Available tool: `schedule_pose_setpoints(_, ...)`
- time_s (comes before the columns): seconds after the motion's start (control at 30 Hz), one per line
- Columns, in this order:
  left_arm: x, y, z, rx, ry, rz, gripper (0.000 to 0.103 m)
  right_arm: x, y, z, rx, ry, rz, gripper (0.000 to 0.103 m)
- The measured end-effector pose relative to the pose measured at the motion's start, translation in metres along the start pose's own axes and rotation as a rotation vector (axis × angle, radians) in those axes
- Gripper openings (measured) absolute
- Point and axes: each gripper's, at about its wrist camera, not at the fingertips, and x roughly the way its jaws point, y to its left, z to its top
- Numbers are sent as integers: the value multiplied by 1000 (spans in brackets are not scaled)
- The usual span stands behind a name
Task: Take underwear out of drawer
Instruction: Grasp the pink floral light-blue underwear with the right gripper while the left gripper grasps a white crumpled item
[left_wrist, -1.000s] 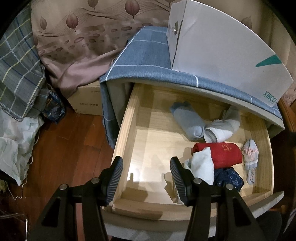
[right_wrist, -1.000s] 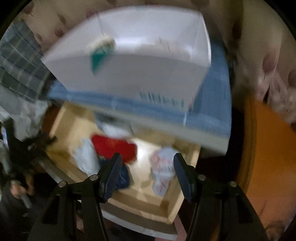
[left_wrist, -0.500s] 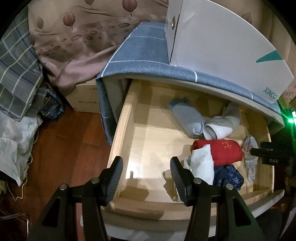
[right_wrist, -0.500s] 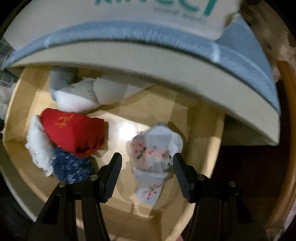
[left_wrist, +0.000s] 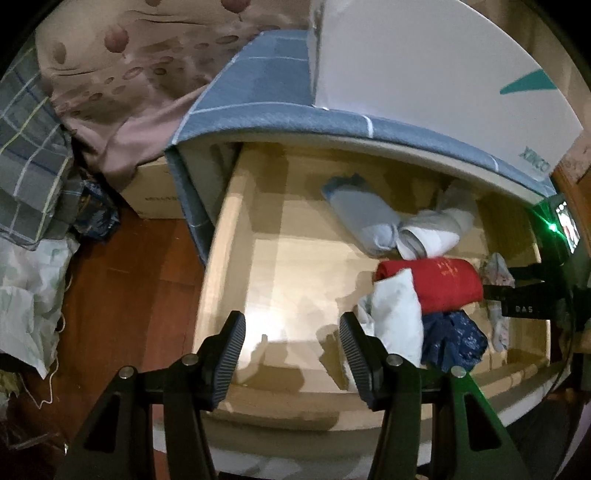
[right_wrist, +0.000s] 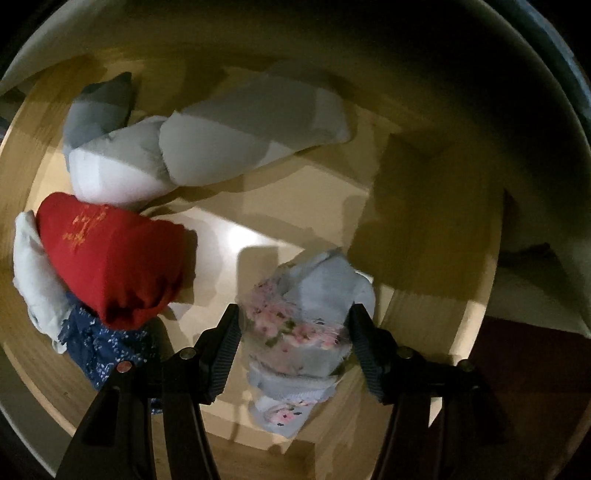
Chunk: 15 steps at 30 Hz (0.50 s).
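Note:
The wooden drawer (left_wrist: 221, 240) stands pulled out, with rolled garments along its right side. A pale blue floral underwear (right_wrist: 306, 295) lies near the drawer's front right corner. My right gripper (right_wrist: 291, 332) points straight down over it, open, with a finger on either side of the bundle; the right pad (right_wrist: 360, 332) just meets the fabric. The left wrist view shows the same underwear (left_wrist: 496, 273) partly behind the right gripper's black body (left_wrist: 517, 299). My left gripper (left_wrist: 291, 332) hovers open over the drawer's front left, nothing between its fingers.
A red roll (right_wrist: 110, 254), a white bundle (left_wrist: 395, 314), a dark blue patterned piece (left_wrist: 454, 339) and grey-white rolls (right_wrist: 240, 140) fill the drawer's right half. A white box (left_wrist: 424, 81) sits on the blue cloth-covered top (left_wrist: 258, 96). A cardboard box (left_wrist: 155, 188) and piled fabrics stand left.
My right gripper has dropped down into the drawer and now straddles the floral underwear. The left gripper has barely shifted.

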Motion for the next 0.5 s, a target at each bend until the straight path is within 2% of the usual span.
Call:
schedule_pose_setpoints(0.1,4,-1,1,0,26,-23,54,2,7,-5,-9,22,17,45)
schedule_pose_setpoints(0.3,13,-5,1,16,82,-43,54,2,19,-20,4,62,63,40)
schedule_pose_setpoints(0.5,22,-13,1,48,136,-46,54,-1,13,-42,84,100,146,36)
